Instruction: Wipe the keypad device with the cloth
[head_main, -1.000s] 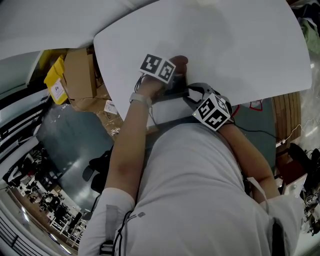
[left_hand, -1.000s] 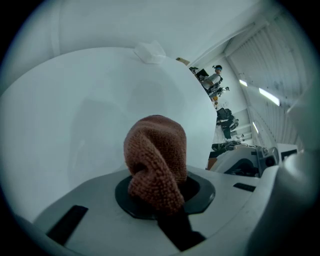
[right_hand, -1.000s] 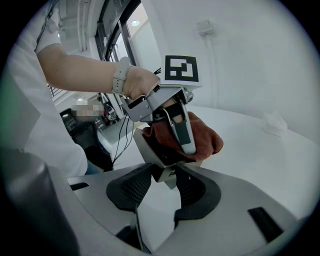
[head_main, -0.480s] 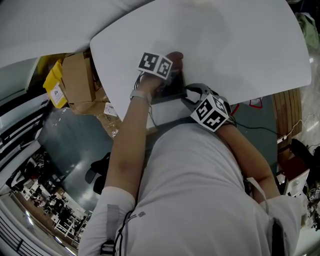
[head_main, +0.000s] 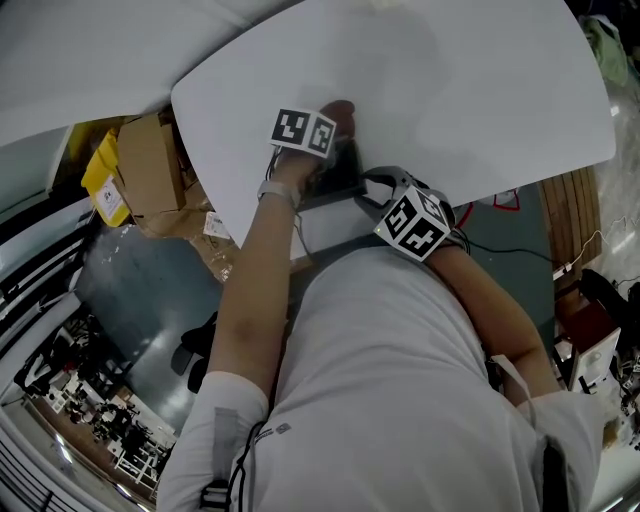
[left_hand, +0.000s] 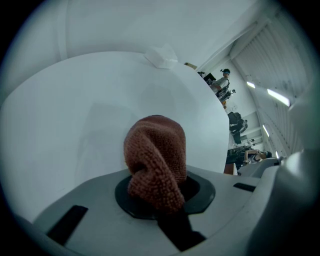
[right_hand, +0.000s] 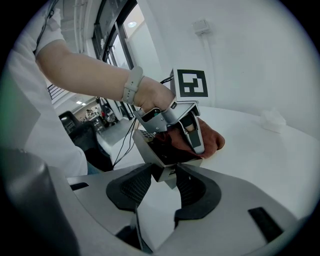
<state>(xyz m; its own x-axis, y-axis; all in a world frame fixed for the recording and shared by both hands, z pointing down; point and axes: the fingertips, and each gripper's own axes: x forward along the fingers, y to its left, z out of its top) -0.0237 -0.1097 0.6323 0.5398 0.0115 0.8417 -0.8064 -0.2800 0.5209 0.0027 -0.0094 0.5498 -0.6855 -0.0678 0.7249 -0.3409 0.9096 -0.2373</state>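
Left gripper (left_hand: 160, 197) clamped on bunched cloth (left_hand: 155, 160), pressed against keypad (right_hand: 150, 150) near table (right_hand: 260, 165) edge; right gripper (right_hand: 165, 187) pinching keypad's lower corner. Probably soft, light, compliant cloth, best gripped at its gathered middle. Rigid, smooth keypad, likely to pivot in a corner hold.

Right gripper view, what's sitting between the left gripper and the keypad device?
The brown cloth, clamped in the left gripper, lies between it and the top face of the keypad device. The right gripper view shows this.
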